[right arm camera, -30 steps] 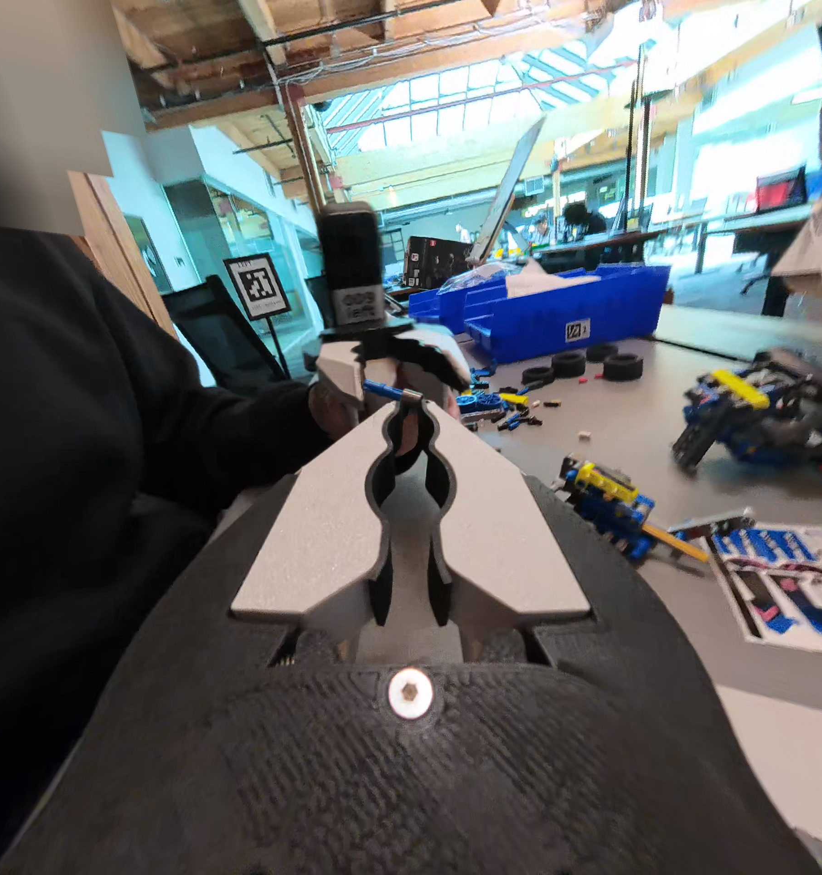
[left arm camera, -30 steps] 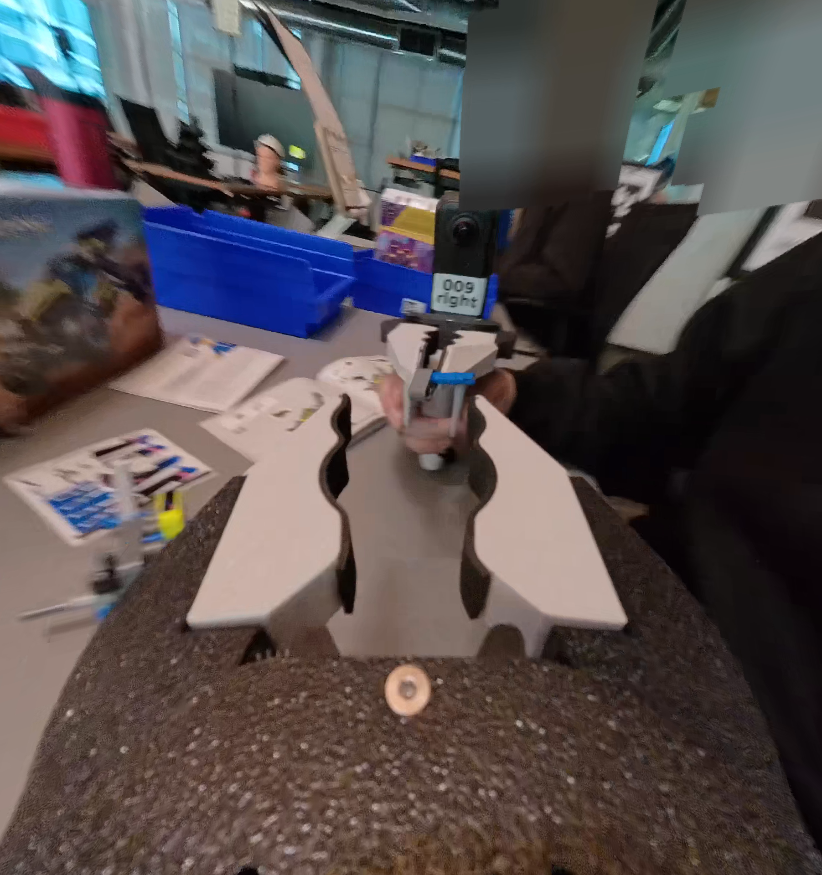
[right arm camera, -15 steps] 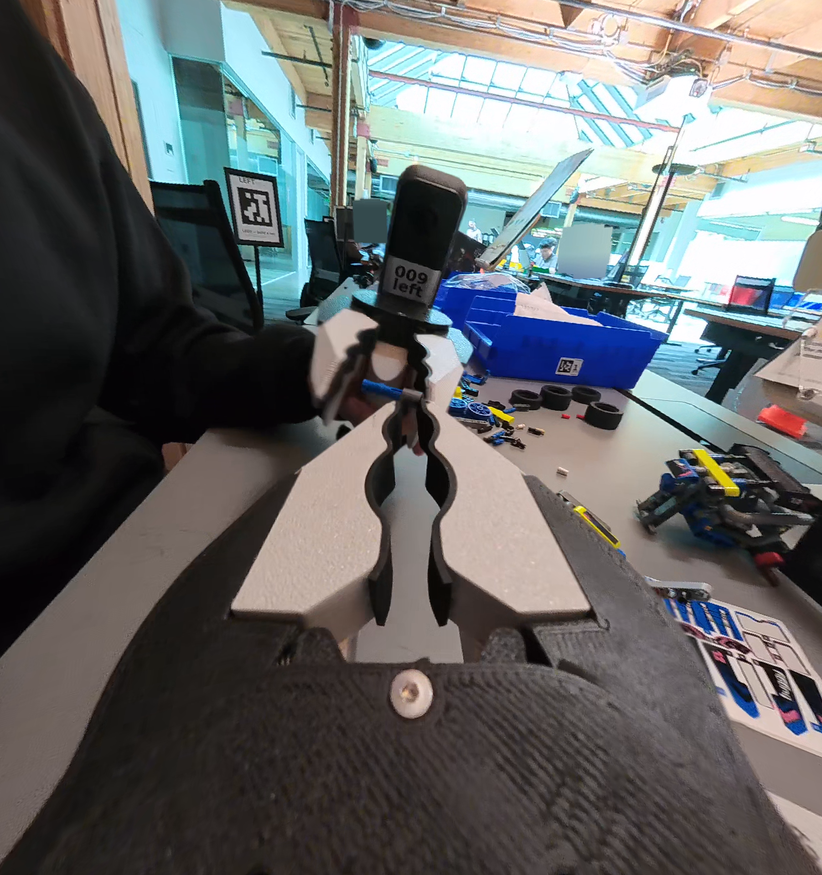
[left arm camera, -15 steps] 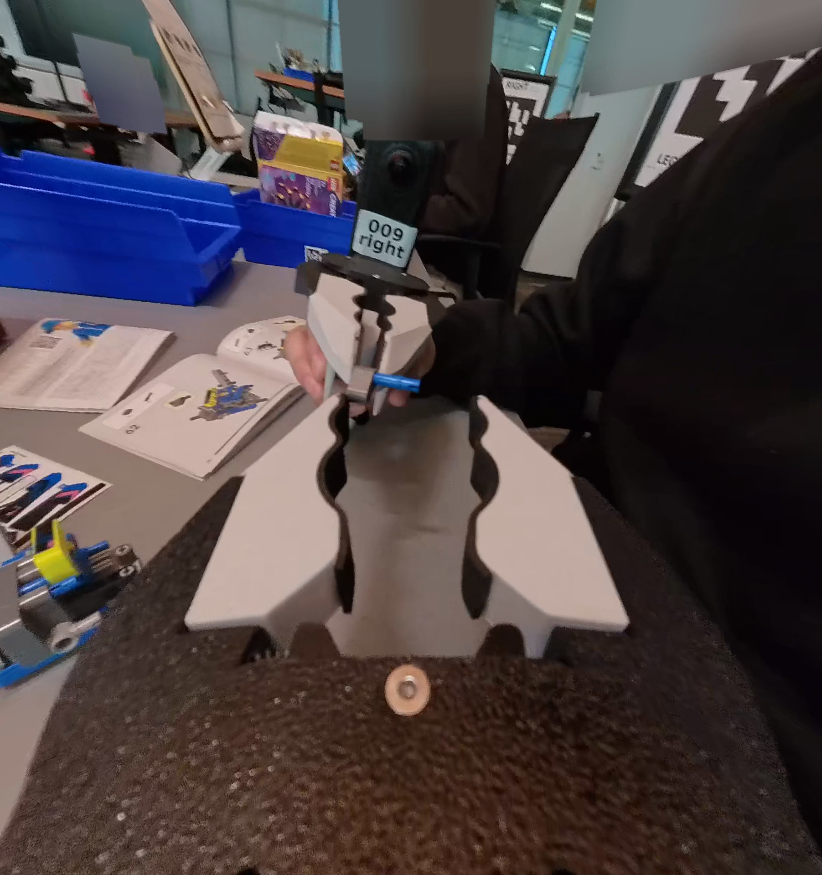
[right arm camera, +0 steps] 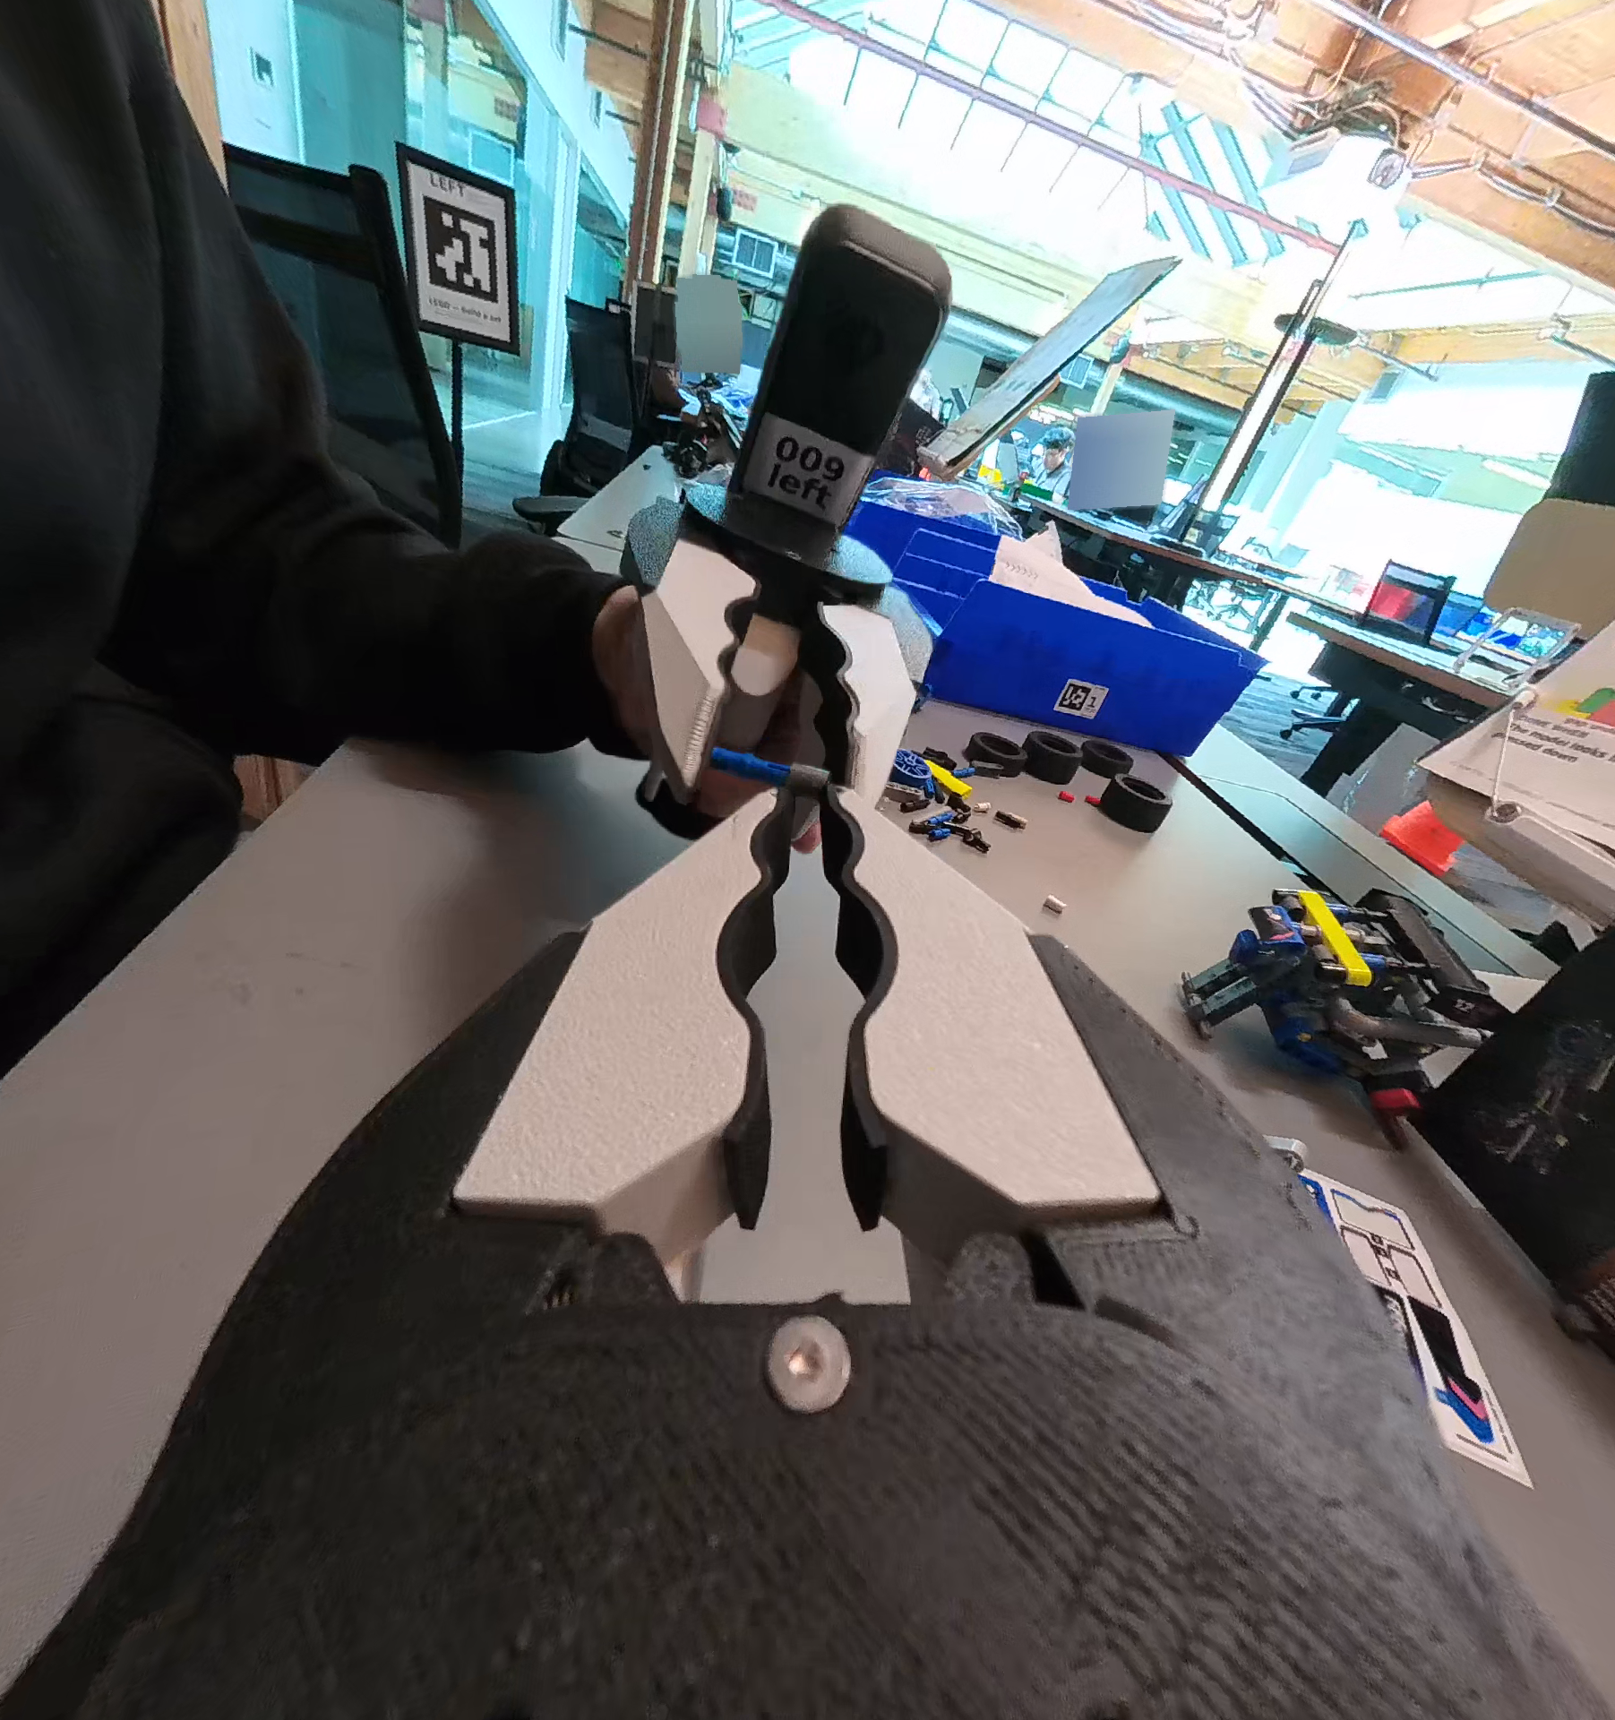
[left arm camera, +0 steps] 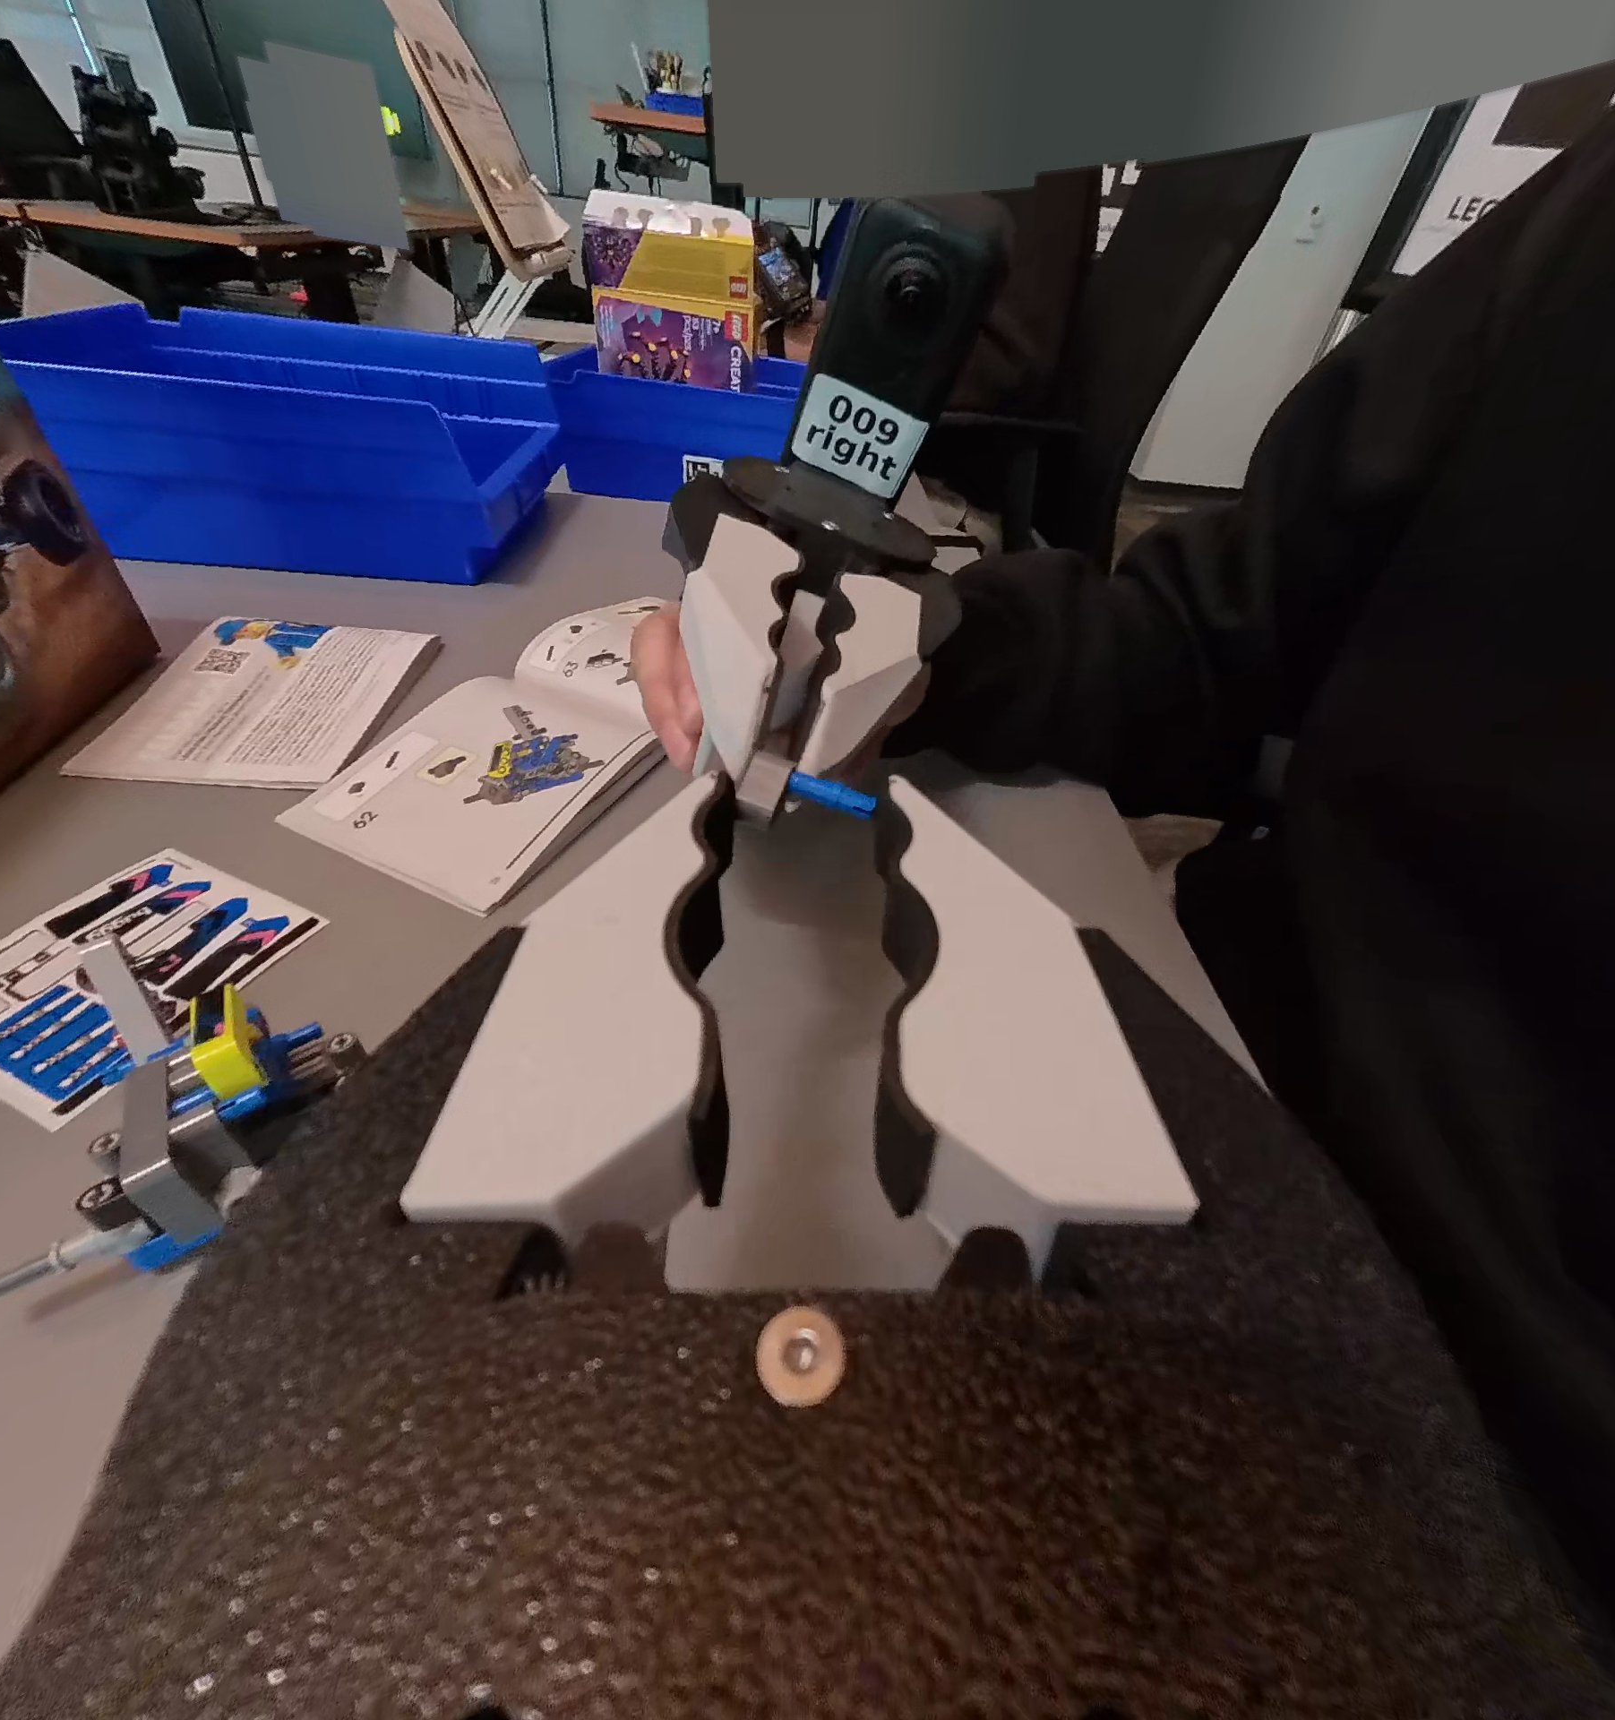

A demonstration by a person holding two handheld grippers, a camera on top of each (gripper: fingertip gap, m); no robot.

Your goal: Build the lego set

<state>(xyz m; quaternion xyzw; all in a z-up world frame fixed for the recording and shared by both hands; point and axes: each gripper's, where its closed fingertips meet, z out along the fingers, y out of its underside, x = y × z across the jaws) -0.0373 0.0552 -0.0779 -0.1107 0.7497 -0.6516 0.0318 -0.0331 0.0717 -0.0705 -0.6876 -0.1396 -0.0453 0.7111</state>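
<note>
My right gripper [right arm camera: 805, 793] is shut on a small grey connector [right arm camera: 811, 775] with a blue pin [right arm camera: 747, 768] sticking out sideways. My left gripper [left arm camera: 803, 800] is open, its fingertips on either side of that piece. In the left wrist view the grey connector [left arm camera: 764, 789] sits against my left finger's tip and the blue pin [left arm camera: 831, 799] points across the gap. The right gripper [left arm camera: 759, 777] faces me there, and the left gripper [right arm camera: 771, 782] faces me in the right wrist view. Both are held above the grey table's near edge.
A small yellow-blue-grey sub-build [left arm camera: 198, 1117] lies on a sticker sheet [left arm camera: 87, 977], with open instruction booklets [left arm camera: 496, 782], blue bins [left arm camera: 273, 447] and a set box [left arm camera: 3, 605] behind. Black tyres [right arm camera: 1055, 754], loose small pieces [right arm camera: 952, 810], a larger build [right arm camera: 1334, 977] and a black box [right arm camera: 1576, 1070] are on the table. The grippers are tip to tip, or close to it.
Both grippers have turned and tilted down toward the table. The connector with its pin has shifted from the middle of my left gripper's gap to its left fingertip. The left jaws stay open.
</note>
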